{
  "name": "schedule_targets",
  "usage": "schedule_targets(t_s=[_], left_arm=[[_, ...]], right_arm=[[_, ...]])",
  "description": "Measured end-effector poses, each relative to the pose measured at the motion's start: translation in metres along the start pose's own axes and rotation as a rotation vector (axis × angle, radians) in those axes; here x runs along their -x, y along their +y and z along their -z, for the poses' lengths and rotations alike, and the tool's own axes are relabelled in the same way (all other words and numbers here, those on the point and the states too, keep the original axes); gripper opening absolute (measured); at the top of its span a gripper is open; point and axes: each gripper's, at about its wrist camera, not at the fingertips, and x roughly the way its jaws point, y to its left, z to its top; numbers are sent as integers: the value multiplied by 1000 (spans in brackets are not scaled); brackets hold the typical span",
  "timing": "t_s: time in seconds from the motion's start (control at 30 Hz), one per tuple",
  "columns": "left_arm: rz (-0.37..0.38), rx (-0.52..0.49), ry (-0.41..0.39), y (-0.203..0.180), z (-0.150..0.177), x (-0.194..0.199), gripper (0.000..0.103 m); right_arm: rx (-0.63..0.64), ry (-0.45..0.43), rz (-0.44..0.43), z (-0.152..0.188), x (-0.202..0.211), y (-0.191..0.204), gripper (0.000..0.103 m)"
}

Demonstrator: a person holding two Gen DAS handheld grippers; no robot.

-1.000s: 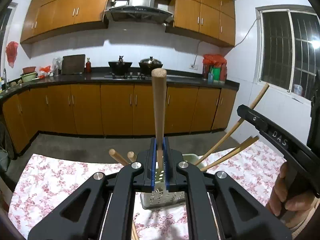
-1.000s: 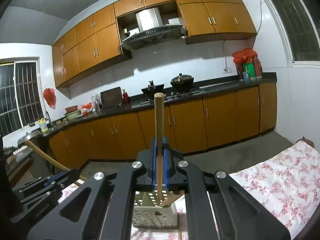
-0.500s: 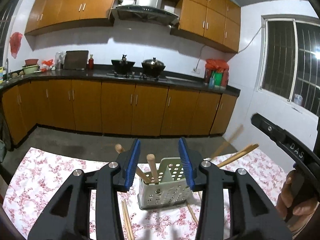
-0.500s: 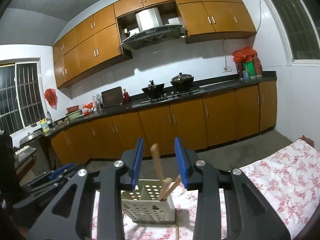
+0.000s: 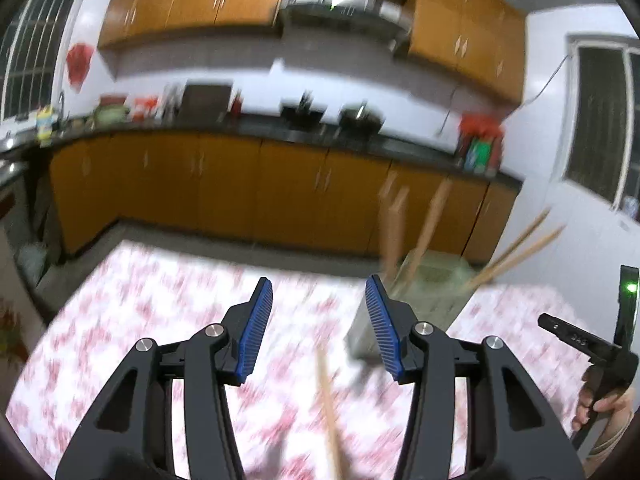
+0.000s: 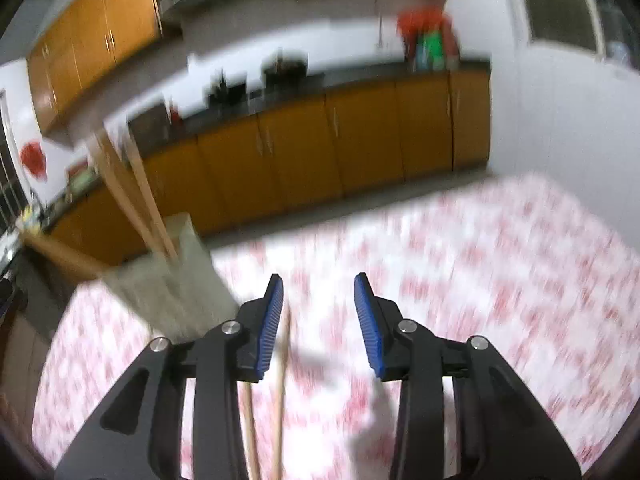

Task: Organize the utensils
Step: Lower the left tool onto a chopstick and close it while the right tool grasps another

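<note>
Jaws on both grippers stand apart and empty above the floral tablecloth, the left gripper having just widened and the right gripper narrowed slightly. Wooden utensils already lean upright in the pale perforated holder, likely dropped there for sorting. Both grippers tilt downward toward loose wooden sticks lying on the cloth, probably next.
</note>
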Motion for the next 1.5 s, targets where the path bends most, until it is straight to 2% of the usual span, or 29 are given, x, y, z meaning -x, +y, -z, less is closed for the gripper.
schedule_targets(t_s=[0.03,0.07,0.17,0.27,0.47,0.5,0.57,0.63,0.8,0.93,1.3,1.37,1.5], left_arm=[[-7,1,41,3,8,-7,49],[-10,3,90,7,21,-16,48],[-13,-16,173,8,47,-29,41],[6,-32,255,7,76,-39,38],[37,-16,342,1,102,-50,37],[41,-16,351,1,104,-52,37],[47,-19,364,0,109,-54,37],[57,-23,376,-3,113,-55,33],[81,-42,404,-9,119,-58,24],[85,-63,429,-13,124,-61,19],[34,-112,443,-16,127,-66,18],[37,-111,445,-18,128,-67,18],[29,-115,446,-20,126,-72,9]], right_arm=[[9,49,-17,10,-11,3,25],[22,95,-34,20,-21,6,23],[64,176,-67,50,-37,18,20],[102,216,-84,71,-45,26,20],[147,239,-74,83,-48,36,20],[160,234,-67,85,-49,38,20],[201,218,-31,86,-49,43,10],[216,203,13,84,-51,43,8],[144,190,70,71,-57,24,8],[138,192,73,67,-59,17,8],[174,189,94,71,-59,22,8],[178,195,74,73,-57,25,10],[209,199,40,79,-54,36,12]])
